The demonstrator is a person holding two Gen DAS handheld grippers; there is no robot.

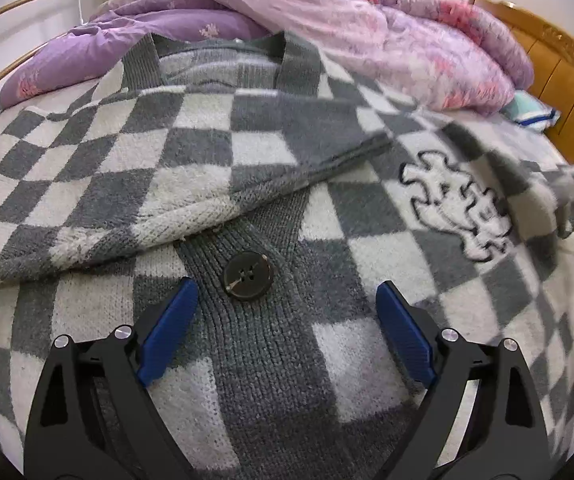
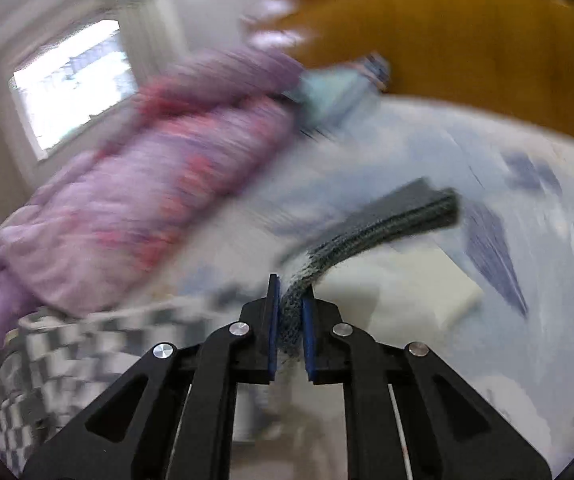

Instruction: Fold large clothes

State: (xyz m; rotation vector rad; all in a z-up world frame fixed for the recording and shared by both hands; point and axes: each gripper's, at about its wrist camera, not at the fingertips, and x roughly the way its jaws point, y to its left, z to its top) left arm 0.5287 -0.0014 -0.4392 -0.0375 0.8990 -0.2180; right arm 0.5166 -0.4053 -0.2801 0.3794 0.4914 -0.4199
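Observation:
A grey-and-white checkered knit cardigan (image 1: 191,168) lies spread on the bed, front up, with one sleeve folded across its chest. My left gripper (image 1: 287,292) is open just above the grey button band, its blue pads (image 1: 169,336) either side of a dark button (image 1: 248,275). My right gripper (image 2: 290,298) is shut on the grey ribbed cuff (image 2: 367,236) of the other sleeve and holds it up above the bed. That lifted sleeve shows blurred at the right in the left wrist view (image 1: 567,192). The right wrist view is heavily blurred.
A purple and pink duvet (image 1: 367,36) is heaped along the far side of the bed. A wooden headboard (image 1: 559,76) stands at the right, with a teal pillow (image 1: 527,110) beside it. A white folded item (image 2: 439,284) lies on the light blue sheet (image 2: 527,240).

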